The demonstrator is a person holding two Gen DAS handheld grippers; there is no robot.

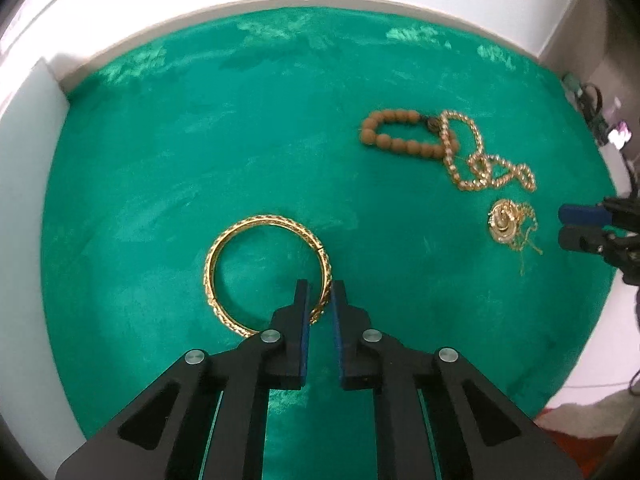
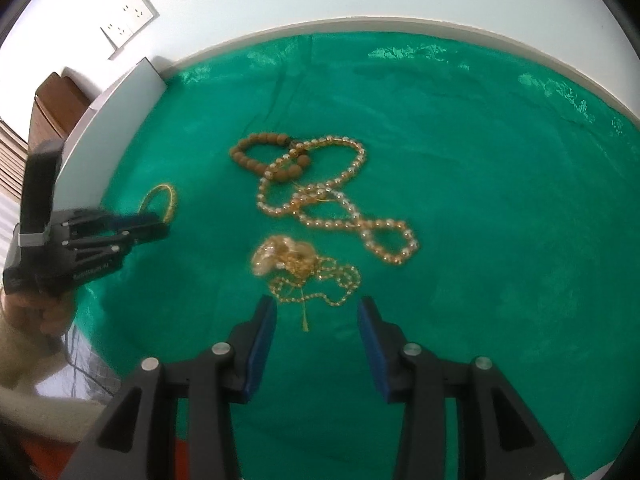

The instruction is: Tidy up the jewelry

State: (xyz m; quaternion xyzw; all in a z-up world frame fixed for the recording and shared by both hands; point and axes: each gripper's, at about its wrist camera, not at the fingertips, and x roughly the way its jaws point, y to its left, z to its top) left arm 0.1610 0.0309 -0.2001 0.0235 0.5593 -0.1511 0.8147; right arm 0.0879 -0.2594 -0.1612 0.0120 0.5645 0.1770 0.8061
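A gold bangle (image 1: 260, 220) lies flat on the green cloth (image 1: 200, 140). My left gripper (image 1: 320, 292) points steeply down at it, jaws shut on the bangle's right rim, one finger inside the ring and one outside. To the right lie a brown wooden bead bracelet (image 1: 400, 145), a long gold bead necklace (image 1: 476, 160) crossing it, and a gold pendant chain (image 1: 506, 226) in a heap. My right gripper (image 2: 318, 320) hangs open just short of the pendant chain (image 2: 288, 258), nothing between its blue pads. The left gripper (image 2: 148, 224) and bangle (image 2: 173, 200) show at far left there.
A white box (image 2: 116, 128) stands at the cloth's left edge, below wall sockets (image 2: 128, 16). The white table rim (image 1: 280, 2) runs behind the cloth. Cables and small devices (image 1: 600, 116) sit off the right edge. A hand and pale sleeve (image 2: 24, 320) hold the left gripper.
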